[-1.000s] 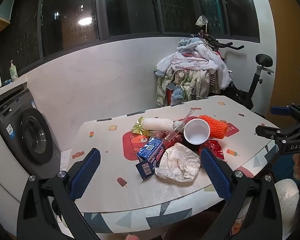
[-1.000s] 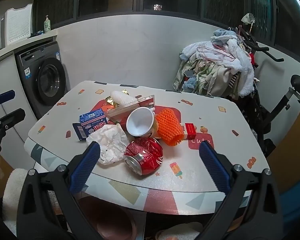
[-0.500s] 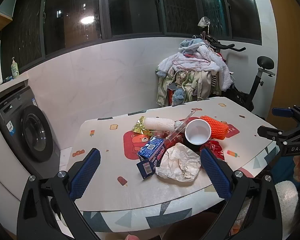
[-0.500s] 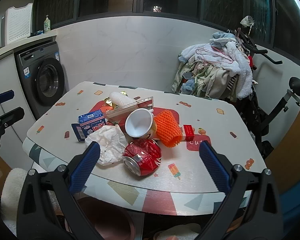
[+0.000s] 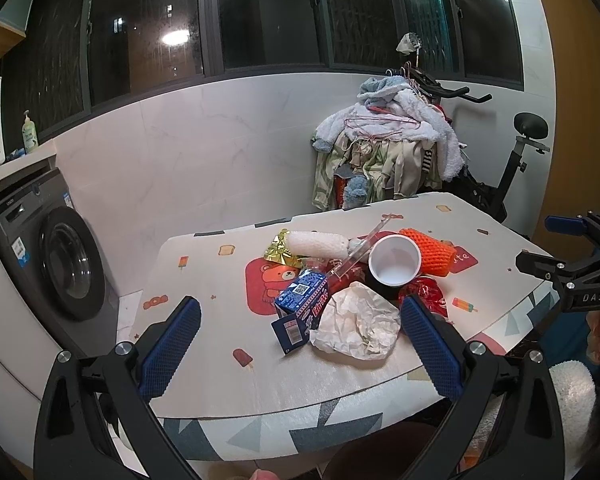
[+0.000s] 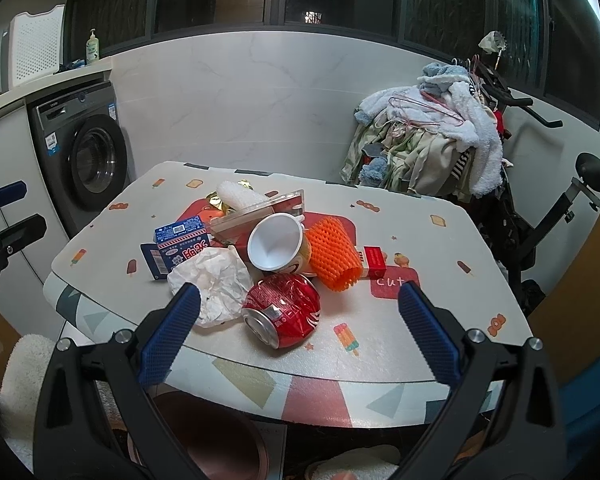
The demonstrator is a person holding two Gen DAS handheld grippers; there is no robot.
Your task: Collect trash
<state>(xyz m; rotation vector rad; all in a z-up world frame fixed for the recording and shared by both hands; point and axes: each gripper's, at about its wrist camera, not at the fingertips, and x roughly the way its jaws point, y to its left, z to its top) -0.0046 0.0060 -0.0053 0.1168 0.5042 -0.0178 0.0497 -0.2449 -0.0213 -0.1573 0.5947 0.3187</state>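
Trash lies heaped in the middle of the white patterned table (image 6: 440,248), and nothing has been lifted from it yet, so the step in hand looks like the approach before a first pick. The left gripper (image 5: 296,344) hangs short of the near table edge with its blue-padded fingers (image 5: 172,346) spread wide and empty. The right gripper (image 6: 298,334) does the same on its side, fingers (image 6: 428,332) wide apart, holding nothing.

In the right wrist view the crushed red soda can (image 6: 282,310) lies nearest, almost centred between the open fingers. Just left of it, touching, sits the crumpled white paper wad (image 6: 212,280). Behind them lie the tipped white paper cup (image 6: 274,246), the orange foam net sleeve (image 6: 334,258), the blue and white carton (image 6: 182,244), a clear plastic strip (image 6: 260,212), a white foam sleeve (image 6: 236,196) and a small red box (image 6: 374,258).

A brownish round bin (image 6: 204,448) shows below the near table edge, seemingly the place for the trash.

The next move probably calls for bringing one gripper forward and down over the near pile: the can suits the right, the paper wad (image 5: 356,324) the left. The dented can may roll, so the fingers should straddle its body before closing.
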